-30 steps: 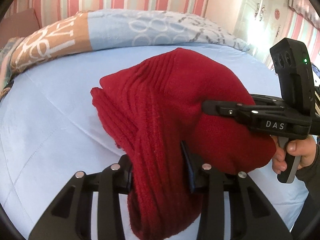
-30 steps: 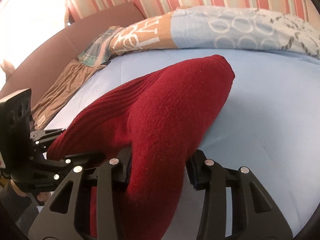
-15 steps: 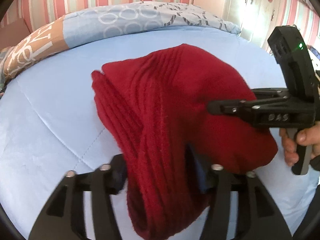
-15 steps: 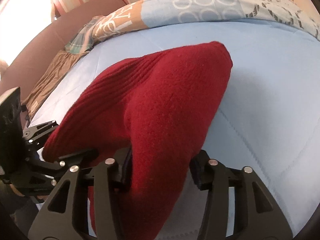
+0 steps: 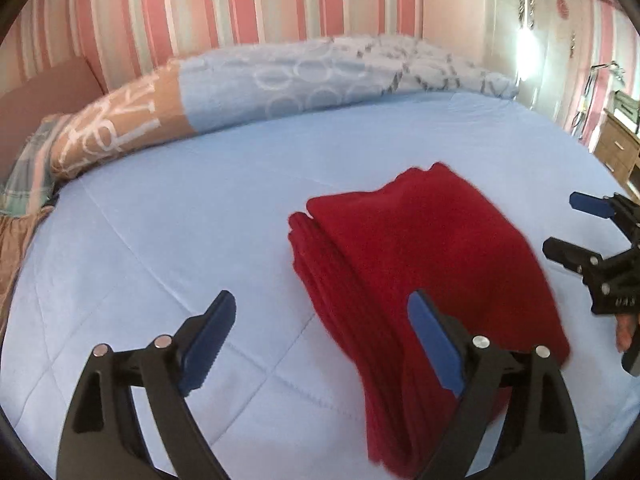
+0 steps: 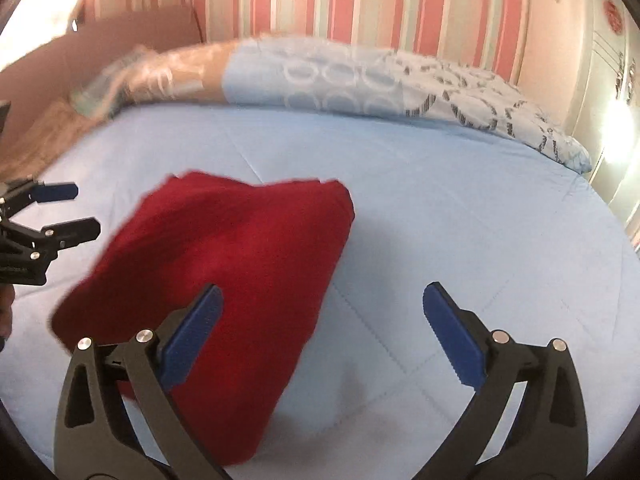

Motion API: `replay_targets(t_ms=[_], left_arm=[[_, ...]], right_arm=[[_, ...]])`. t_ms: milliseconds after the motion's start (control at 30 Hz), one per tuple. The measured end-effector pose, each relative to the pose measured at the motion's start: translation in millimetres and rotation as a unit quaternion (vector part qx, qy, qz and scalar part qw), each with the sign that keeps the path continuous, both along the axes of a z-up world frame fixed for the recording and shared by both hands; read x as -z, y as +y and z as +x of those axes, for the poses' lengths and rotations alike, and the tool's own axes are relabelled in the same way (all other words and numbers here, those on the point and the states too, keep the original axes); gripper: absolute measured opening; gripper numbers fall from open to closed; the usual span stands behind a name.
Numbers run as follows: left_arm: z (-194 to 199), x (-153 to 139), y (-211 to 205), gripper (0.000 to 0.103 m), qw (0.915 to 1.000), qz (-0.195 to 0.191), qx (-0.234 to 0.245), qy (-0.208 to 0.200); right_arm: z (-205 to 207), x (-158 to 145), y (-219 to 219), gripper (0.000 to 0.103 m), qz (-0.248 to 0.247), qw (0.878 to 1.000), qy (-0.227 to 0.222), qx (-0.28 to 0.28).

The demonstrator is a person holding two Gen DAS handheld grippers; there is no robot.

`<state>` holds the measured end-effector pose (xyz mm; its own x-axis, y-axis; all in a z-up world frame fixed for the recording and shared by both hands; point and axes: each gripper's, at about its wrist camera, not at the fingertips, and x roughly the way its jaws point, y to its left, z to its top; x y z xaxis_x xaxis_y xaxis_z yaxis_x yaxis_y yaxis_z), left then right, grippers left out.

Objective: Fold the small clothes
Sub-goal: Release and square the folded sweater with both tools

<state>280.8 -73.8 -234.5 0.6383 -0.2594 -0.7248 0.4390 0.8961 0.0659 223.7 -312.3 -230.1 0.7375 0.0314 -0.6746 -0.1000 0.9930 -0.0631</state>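
Note:
A dark red knitted garment [image 5: 420, 272] lies folded flat on the light blue bed sheet [image 5: 200, 240]; it also shows in the right wrist view [image 6: 224, 280]. My left gripper [image 5: 320, 340] is open and empty, its right finger over the garment's near left edge. My right gripper [image 6: 320, 328] is open and empty, its left finger over the garment's right part. Each gripper appears in the other's view, the right one [image 5: 568, 224] at the garment's right side and the left one [image 6: 80, 212] at its left side, both open.
A rolled patterned quilt [image 5: 280, 80] lies along the far edge of the bed below a striped wall. A brown headboard [image 6: 132, 44] and brown cloth [image 5: 12, 248] are at the left. A wooden drawer unit [image 5: 616, 148] stands at the right.
Both grippers were shut on the red garment and held it up. Now both have opened and pulled back, and the garment lies folded flat on the sheet.

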Motion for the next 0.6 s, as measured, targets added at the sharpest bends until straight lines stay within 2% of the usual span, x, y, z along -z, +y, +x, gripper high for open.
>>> replay_targets(t_ms=[100, 200, 267, 367, 500, 533, 600], left_arm=[[9.0, 20.5, -5.7, 0.089, 0.9991, 0.042, -0.002, 0.006], [12.5, 40.8, 0.4, 0.088, 0.9979, 0.062, -0.01, 0.016], [13.0, 50.9, 5.5, 0.089, 0.9978, 0.059, -0.015, 0.024], [13.7, 61.3, 11.3, 0.089, 0.9982, 0.039, -0.022, 0.039], [7.7, 44.5, 17.8, 0.088, 0.9987, 0.011, -0.032, 0.038], [3.4, 37.5, 19.4, 0.088, 0.9989, 0.006, -0.034, 0.033], [-11.0, 21.8, 26.7, 0.091, 0.9987, -0.011, -0.045, 0.024]], right_arm=[[28.4, 19.7, 12.0, 0.098, -0.043, 0.998, 0.04, 0.0], [41.3, 32.7, 7.2, 0.1, -0.031, 0.998, 0.063, 0.005], [50.7, 40.7, -0.3, 0.1, -0.004, 0.997, 0.082, 0.01], [52.0, 47.2, -5.9, 0.1, 0.02, 0.996, 0.087, 0.015], [30.2, 25.4, -5.5, 0.093, 0.057, 0.997, 0.053, 0.002], [20.4, 14.4, -4.2, 0.093, 0.065, 0.997, 0.032, -0.004], [-1.0, -6.6, -0.9, 0.1, 0.075, 0.997, -0.008, -0.004]])
